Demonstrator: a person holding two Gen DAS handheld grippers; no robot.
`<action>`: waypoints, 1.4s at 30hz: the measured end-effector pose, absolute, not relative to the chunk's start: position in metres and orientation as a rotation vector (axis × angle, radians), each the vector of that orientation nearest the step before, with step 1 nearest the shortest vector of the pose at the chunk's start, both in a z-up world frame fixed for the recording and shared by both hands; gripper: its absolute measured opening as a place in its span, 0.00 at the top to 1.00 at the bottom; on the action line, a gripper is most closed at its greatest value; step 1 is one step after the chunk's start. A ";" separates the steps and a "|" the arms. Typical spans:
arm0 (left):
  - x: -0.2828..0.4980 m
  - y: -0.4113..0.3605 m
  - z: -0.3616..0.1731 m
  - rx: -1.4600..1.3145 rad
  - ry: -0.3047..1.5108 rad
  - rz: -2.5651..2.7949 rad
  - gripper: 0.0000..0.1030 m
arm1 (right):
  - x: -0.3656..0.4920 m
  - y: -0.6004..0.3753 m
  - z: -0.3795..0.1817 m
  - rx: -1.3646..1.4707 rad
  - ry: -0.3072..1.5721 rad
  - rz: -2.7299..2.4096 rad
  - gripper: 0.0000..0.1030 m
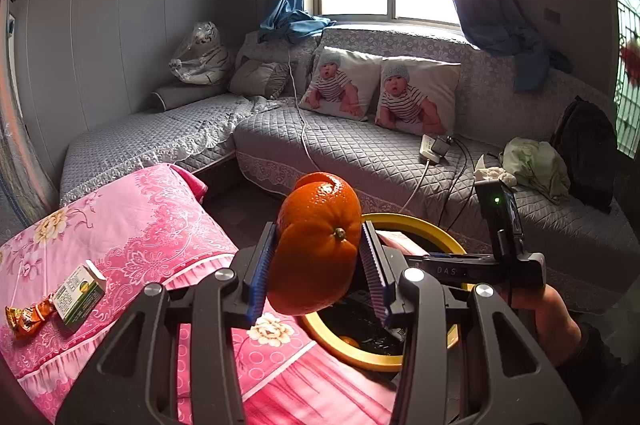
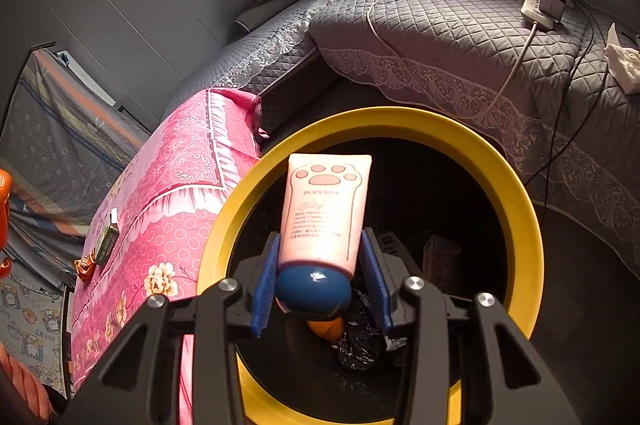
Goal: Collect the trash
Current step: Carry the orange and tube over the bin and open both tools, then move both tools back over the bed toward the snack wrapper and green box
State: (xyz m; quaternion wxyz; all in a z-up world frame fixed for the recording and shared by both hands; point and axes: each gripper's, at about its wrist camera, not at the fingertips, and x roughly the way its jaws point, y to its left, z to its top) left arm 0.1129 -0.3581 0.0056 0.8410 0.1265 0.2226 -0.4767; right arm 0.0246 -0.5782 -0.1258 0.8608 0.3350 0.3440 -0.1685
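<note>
Over the yellow-rimmed trash bin (image 2: 520,193), two claws arrive loaded. The right claw (image 2: 320,265) is clamped on a pink paw-print tube (image 2: 326,209), blue cap toward the camera, hanging directly above the bin's dark mouth. The left claw (image 1: 318,265) is clamped on a piece of orange peel (image 1: 318,241), held just beside the bin's near rim, on the side of the pink-covered table (image 1: 152,225).

Judged from this, the step in hand is the drop. The tube looks ready: parting the blue pads should let it fall straight in. The peel would do better carried further over the opening first, since it sits close to the rim and could land on the cloth.

The count: two items in grasp, one per claw. On the table, away from the bin, two more wait: one small green box (image 1: 80,295) and one orange wrapper (image 1: 28,319) touching it. Inside the bin lie a black bag, one orange scrap and what seems a small carton.
</note>
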 end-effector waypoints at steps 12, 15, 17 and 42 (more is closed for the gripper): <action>0.119 -0.430 -0.025 0.306 0.568 -1.044 0.60 | -0.029 -0.604 -0.109 0.753 0.612 -0.425 0.45; 0.117 -0.448 -0.045 0.342 0.610 -1.060 0.59 | -0.057 -0.610 -0.101 0.793 0.552 -0.441 0.41; 0.116 -0.458 -0.059 0.365 0.637 -1.065 0.56 | -0.073 -0.611 -0.096 0.805 0.520 -0.449 0.40; 0.283 -0.158 0.047 0.063 0.298 -0.357 0.08 | -0.007 -0.505 -0.049 0.623 0.550 -0.128 0.26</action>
